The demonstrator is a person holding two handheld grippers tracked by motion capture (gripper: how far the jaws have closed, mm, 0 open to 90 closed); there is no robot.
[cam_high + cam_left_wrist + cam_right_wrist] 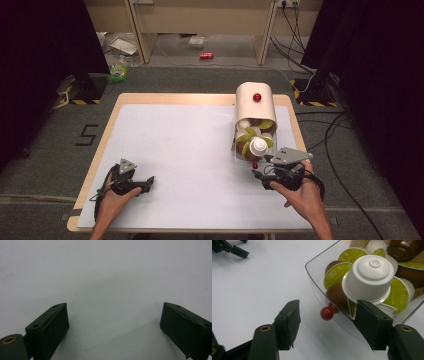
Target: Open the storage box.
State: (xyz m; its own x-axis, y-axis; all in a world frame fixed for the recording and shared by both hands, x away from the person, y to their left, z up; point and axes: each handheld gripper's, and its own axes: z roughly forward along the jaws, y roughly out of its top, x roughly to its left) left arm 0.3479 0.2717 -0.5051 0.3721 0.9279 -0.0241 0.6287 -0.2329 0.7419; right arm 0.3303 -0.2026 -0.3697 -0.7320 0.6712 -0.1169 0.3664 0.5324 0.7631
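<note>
Grey carpet floor, black curtains

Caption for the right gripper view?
Right gripper jaws straddle the red knob of a clear drawer of coffee capsules, not yet touching.

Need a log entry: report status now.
Left gripper open, idle on table. Right gripper open, jaws astride red knob of clear drawer, not gripping. Capsules piled inside; path clear.

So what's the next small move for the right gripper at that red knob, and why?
Probably ease the right gripper forward until the red knob sits between its jaws. They stand apart, the knob lies just ahead of the gap untouched, and it fronts the clear drawer full of capsules.
</note>
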